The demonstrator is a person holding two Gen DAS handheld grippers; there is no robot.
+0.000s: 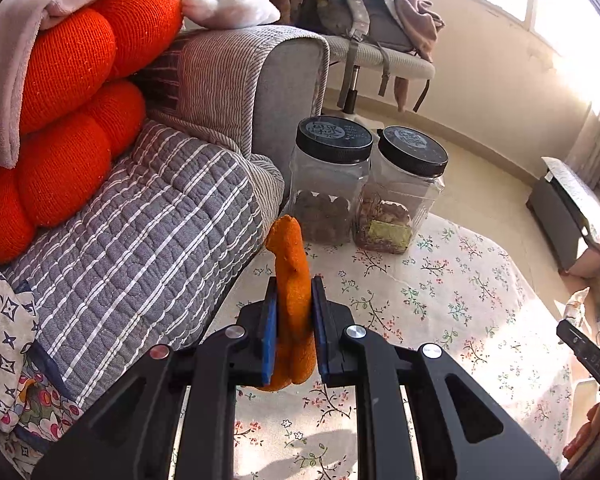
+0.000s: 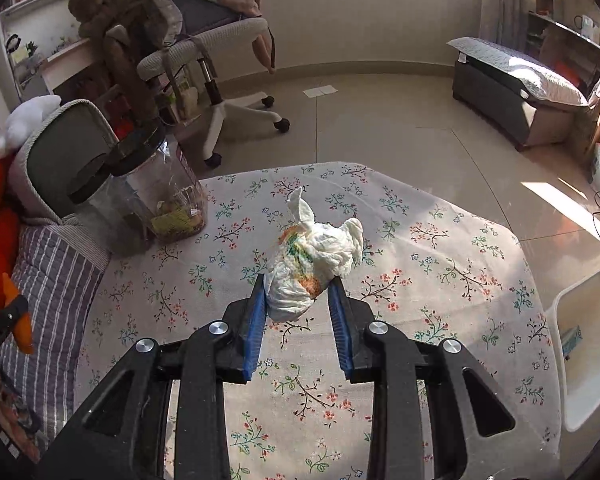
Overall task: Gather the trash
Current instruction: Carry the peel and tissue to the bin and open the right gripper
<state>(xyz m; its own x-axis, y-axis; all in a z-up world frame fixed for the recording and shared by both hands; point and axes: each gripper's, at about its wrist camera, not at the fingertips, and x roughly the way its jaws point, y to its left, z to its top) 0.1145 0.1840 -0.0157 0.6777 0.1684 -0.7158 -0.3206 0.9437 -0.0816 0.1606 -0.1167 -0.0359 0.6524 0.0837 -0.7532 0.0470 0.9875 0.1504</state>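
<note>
Orange peel [image 1: 291, 300] clamped in left gripper [image 1: 293, 312].
Right gripper [image 2: 300, 300], fingers apart, straddles crumpled tissue [image 2: 314, 268] on floral desk [image 2: 440, 248]; jars [image 1: 364, 184] at 12 o'clock.

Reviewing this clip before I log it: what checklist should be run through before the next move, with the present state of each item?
1. Left gripper has a firm hold on the orange peel: ok, pads are shut on it.
2. Right gripper is lined up with the crumpled tissue: ok, a finger stands on either side of it.
3. Right gripper has closed on the tissue: not ok, the jaws look open.
4. Jars are away from the tissue: ok, they stand at the table's far corner.
5. White bin is ready at the table's right: cannot tell, only partly in view.
</note>
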